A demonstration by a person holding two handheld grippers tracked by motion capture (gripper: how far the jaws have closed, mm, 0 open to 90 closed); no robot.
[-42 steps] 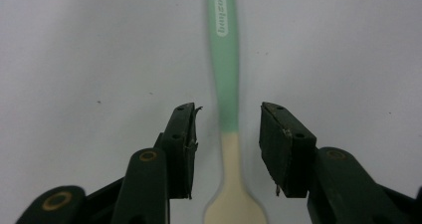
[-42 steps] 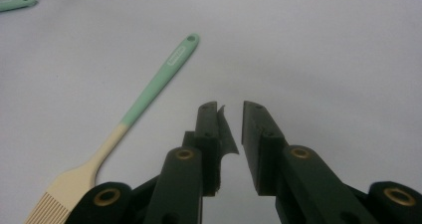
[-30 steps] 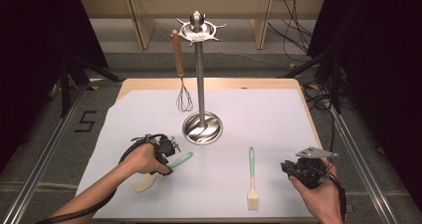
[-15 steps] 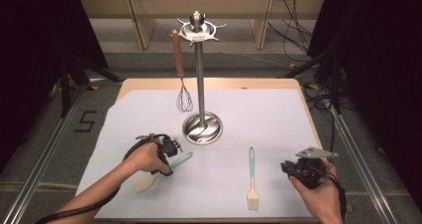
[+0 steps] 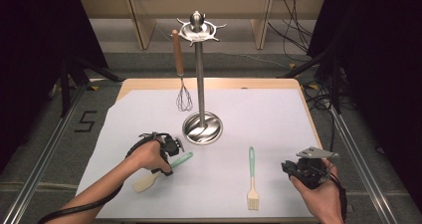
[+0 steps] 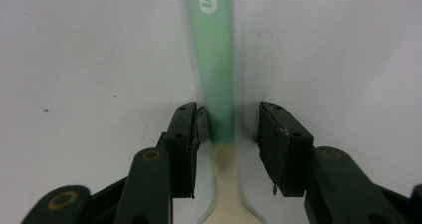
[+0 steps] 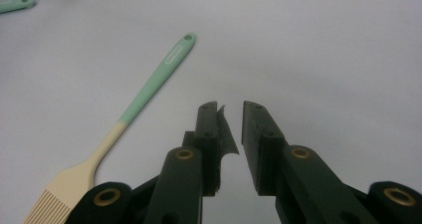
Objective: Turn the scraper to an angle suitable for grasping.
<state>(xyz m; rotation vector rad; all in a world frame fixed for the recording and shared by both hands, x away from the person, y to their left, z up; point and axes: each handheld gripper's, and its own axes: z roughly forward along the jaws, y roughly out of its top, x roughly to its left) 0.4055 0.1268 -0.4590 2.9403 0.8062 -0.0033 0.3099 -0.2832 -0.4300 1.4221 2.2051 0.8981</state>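
Both grippers unmoved: left gripper point(image 6: 226, 134) wide astride spatula point(image 6: 215, 59), perhaps touching; right gripper point(image 7: 231, 114) narrow.

A wooden counter point(image 5: 214, 83) carries a white sheet point(image 5: 259, 117) that covers nearly all of its top. On the sheet, near the middle, stands a steel utensil stand point(image 5: 201, 127) on its round base. A spatula point(image 5: 161, 171) with a mint handle and cream blade lies at front left. A pastry brush point(image 5: 252, 179) with a mint handle lies at front right, well apart from it.
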